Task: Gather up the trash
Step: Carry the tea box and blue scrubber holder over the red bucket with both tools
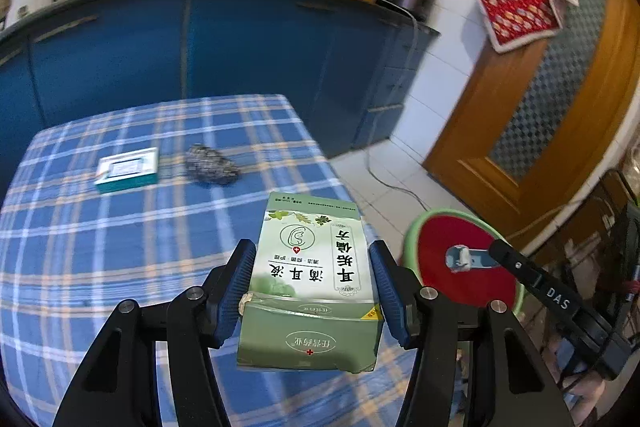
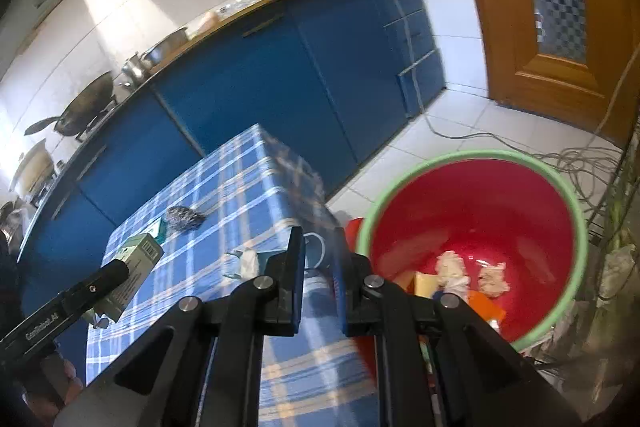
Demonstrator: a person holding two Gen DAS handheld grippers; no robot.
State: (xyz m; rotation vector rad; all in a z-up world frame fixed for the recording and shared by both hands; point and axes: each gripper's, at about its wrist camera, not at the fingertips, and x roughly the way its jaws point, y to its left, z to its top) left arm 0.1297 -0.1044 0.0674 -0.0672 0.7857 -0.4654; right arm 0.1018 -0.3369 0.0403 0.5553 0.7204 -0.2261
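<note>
My left gripper [image 1: 311, 247] is shut on a green medicine box [image 1: 312, 279], its blue pads pressing both long sides above the plaid tablecloth [image 1: 120, 247]. The right wrist view shows that box [image 2: 140, 263] at the left gripper [image 2: 116, 273] on the far left. My right gripper [image 2: 319, 233] is shut on a crumpled blue and white scrap [image 2: 250, 263] that sticks out to the left. In the left wrist view the right gripper [image 1: 486, 253] holds the scrap [image 1: 460, 259] over the red bin [image 1: 460, 291]. The bin [image 2: 440, 157] has a green rim and holds tissues and coloured scraps.
A teal and white box [image 1: 126, 171] and a steel scrubber [image 1: 212, 169] lie on the table's far part. Blue cabinets [image 1: 240, 59] with pots on top stand behind. A wooden door [image 1: 540, 115] and cables on the tiled floor [image 2: 460, 137] are to the right.
</note>
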